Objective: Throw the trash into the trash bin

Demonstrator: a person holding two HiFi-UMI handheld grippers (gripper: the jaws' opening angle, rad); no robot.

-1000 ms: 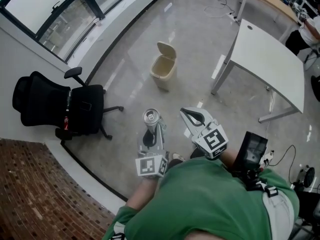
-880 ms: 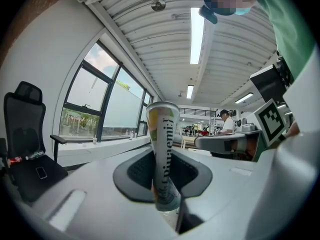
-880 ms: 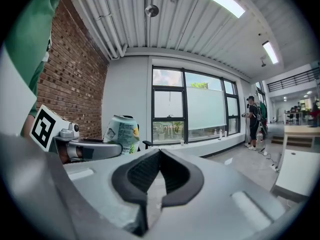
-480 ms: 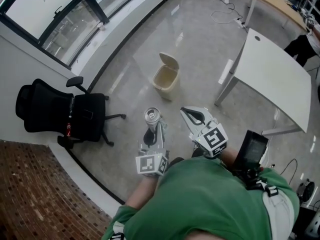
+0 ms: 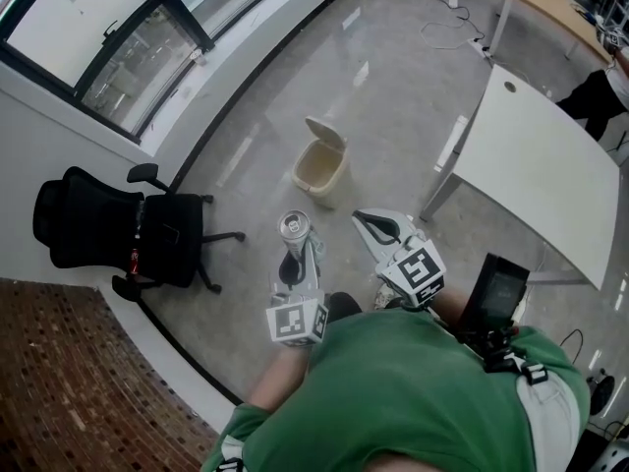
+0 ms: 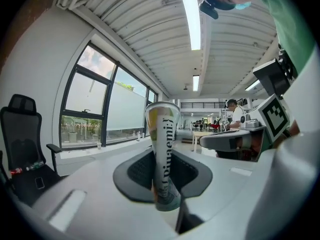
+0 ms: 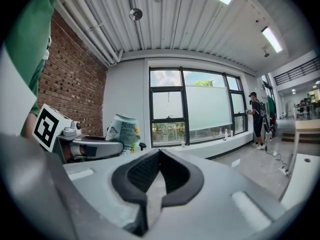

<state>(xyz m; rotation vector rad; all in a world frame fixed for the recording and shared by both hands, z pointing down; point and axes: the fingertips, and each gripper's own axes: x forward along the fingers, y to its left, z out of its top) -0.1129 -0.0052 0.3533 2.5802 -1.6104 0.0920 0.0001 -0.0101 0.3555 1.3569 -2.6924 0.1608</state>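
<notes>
One can (image 6: 163,154), black vertical lettering

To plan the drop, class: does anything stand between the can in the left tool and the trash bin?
Nothing visible does. Only bare floor lies between the can, gripped in the left tool, and the trash bin, whose lid stands open.

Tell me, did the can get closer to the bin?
Yes. The can, held in the left gripper, has moved toward the bin on the floor; the gap between them has shrunk.
</notes>
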